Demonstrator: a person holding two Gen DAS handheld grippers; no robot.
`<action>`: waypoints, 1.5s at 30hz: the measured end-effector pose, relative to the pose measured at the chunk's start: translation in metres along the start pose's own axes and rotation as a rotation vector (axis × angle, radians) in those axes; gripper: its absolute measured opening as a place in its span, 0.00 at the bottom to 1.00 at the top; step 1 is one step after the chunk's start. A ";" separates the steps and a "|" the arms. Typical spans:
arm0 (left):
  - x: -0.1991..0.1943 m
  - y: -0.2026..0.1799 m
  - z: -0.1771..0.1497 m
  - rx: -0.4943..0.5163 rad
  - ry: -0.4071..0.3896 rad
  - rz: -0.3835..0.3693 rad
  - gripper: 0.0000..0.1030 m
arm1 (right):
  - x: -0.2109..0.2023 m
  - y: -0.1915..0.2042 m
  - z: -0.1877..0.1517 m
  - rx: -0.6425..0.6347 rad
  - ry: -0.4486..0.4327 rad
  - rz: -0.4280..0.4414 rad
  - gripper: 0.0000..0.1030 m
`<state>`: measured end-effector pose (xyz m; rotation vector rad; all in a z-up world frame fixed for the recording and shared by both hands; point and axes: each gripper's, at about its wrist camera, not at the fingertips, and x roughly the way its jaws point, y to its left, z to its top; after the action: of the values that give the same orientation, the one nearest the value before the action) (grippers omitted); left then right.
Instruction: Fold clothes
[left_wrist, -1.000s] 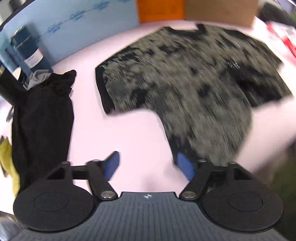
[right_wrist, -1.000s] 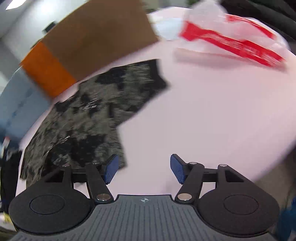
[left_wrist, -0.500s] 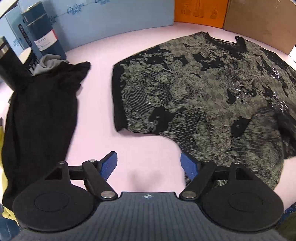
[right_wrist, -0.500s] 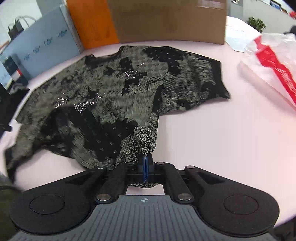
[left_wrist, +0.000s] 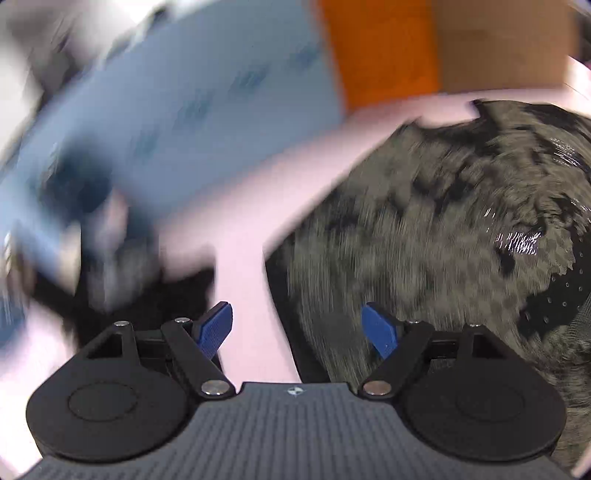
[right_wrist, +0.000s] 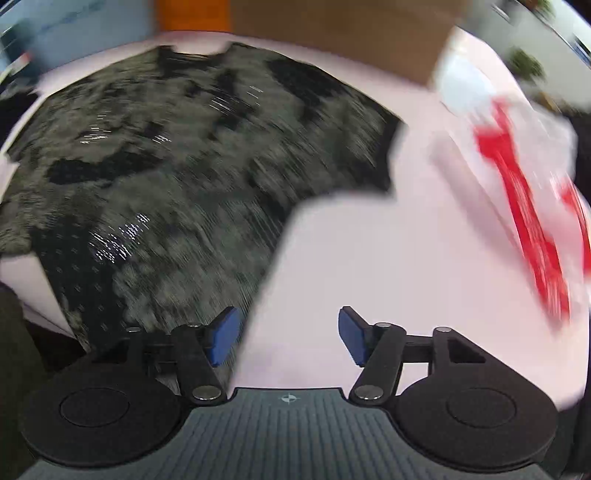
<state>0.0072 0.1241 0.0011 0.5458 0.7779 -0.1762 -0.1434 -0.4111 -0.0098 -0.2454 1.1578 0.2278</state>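
Patterned black-and-olive top (right_wrist: 192, 155) spread on pink table (right_wrist: 369, 258). Left gripper (left_wrist: 297, 328), right gripper (right_wrist: 288, 332) held wide open, nothing gripped. Writing blurred, unreadable.

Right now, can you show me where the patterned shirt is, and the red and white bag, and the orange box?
patterned shirt (right_wrist: 177, 155), right wrist view, middle of its body.
red and white bag (right_wrist: 524, 206), right wrist view, its red stripe.
orange box (left_wrist: 384, 51), left wrist view, its front face.
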 end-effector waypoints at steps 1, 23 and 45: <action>-0.002 -0.001 0.014 0.103 -0.059 -0.010 0.73 | -0.002 0.003 0.023 -0.064 -0.023 0.009 0.63; 0.118 -0.016 0.148 0.282 -0.079 -0.238 0.68 | 0.094 -0.001 0.337 -0.776 -0.283 0.192 0.98; 0.224 -0.044 0.127 0.054 0.087 -0.351 0.01 | 0.244 -0.024 0.348 -0.610 -0.162 0.283 0.02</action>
<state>0.2283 0.0303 -0.1012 0.4670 0.9528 -0.5013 0.2612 -0.3143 -0.1009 -0.5878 0.9346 0.8394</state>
